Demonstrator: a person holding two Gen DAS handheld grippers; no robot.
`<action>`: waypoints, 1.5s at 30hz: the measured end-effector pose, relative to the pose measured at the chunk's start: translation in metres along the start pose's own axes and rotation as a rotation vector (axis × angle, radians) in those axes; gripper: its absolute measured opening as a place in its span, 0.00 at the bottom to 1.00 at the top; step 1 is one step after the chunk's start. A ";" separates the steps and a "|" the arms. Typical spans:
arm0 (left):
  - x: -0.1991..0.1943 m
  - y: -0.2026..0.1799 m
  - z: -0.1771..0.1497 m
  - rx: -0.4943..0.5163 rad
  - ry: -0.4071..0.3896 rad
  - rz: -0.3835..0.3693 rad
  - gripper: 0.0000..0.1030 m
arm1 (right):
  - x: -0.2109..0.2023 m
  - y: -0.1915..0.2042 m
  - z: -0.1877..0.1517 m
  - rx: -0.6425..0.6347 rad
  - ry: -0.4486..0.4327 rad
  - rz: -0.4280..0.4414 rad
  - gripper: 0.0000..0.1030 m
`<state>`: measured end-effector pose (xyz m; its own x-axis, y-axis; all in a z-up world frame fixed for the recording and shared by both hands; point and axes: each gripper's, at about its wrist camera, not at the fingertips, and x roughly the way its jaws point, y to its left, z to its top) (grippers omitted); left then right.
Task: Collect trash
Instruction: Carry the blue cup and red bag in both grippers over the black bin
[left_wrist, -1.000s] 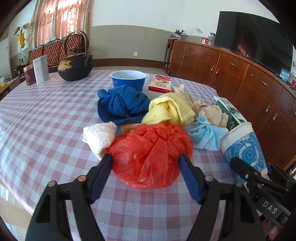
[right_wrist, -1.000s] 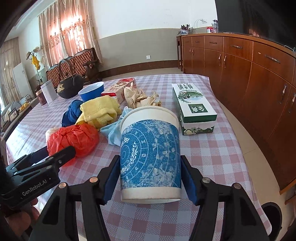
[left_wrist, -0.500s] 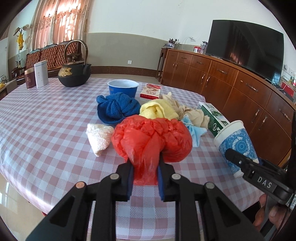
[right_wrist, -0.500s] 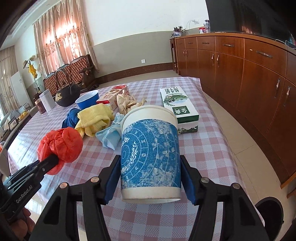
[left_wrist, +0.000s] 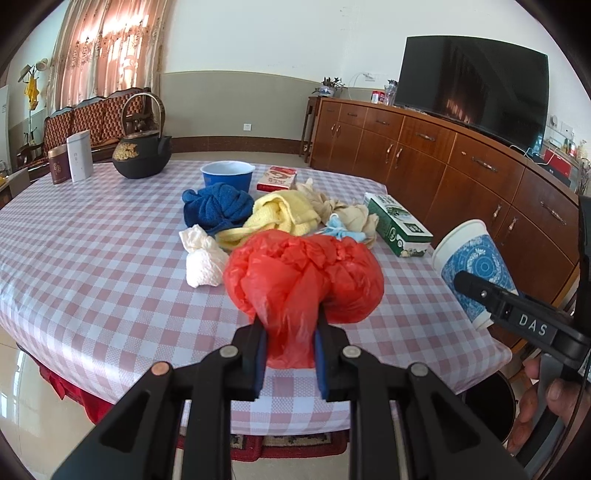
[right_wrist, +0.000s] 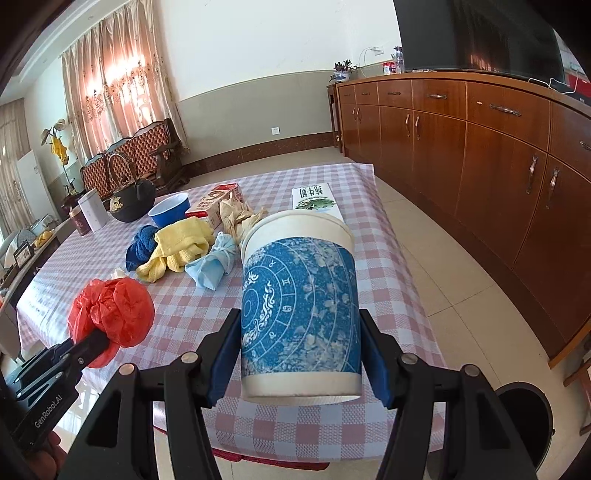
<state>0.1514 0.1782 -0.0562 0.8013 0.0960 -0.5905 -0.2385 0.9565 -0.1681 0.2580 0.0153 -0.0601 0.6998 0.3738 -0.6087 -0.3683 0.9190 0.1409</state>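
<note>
Red bag (left_wrist: 303, 273) sits pinched at its lower end between the blue pads of the left gripper (left_wrist: 290, 354), jaws squeezed tight on the crumpled plastic; the bag bulges above the fingers and hangs clear of the table (left_wrist: 92, 258), as the right wrist view shows it near the table's front edge. Right gripper (right_wrist: 301, 354) clamps a blue-patterned paper cup (right_wrist: 299, 310) by its sides, pads pressed against the wall, cup upright with a slight tilt and lifted above the checked cloth near the table's near corner.

On the table beyond lie a white cloth bundle (left_wrist: 203, 258), a blue towel (left_wrist: 216, 208), a yellow towel (left_wrist: 280, 218), a beige rag (left_wrist: 347, 214) and a small light-blue bundle (left_wrist: 338, 230), heaped close together. A green box (left_wrist: 399, 229) lies to the right of the heap. Farther back stand a blue bowl (left_wrist: 227, 177), a red box (left_wrist: 277, 179), a black kettle (left_wrist: 142, 157) and two tins (left_wrist: 70, 158).

A dark bin (right_wrist: 524, 424) stands on the floor at the right, below the table's corner. A wooden sideboard (right_wrist: 480, 166) runs along the wall.
</note>
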 end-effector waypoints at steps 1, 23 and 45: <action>-0.002 -0.003 -0.001 0.003 0.000 -0.005 0.22 | -0.004 -0.002 -0.001 0.000 -0.003 -0.004 0.61; -0.038 -0.085 -0.020 0.100 0.002 -0.154 0.22 | -0.085 -0.070 -0.030 0.048 -0.037 -0.127 0.61; -0.029 -0.190 -0.043 0.243 0.051 -0.335 0.22 | -0.143 -0.171 -0.064 0.167 -0.058 -0.294 0.61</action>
<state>0.1498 -0.0184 -0.0413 0.7833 -0.2390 -0.5739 0.1717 0.9704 -0.1697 0.1820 -0.2033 -0.0475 0.7964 0.0917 -0.5978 -0.0438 0.9946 0.0943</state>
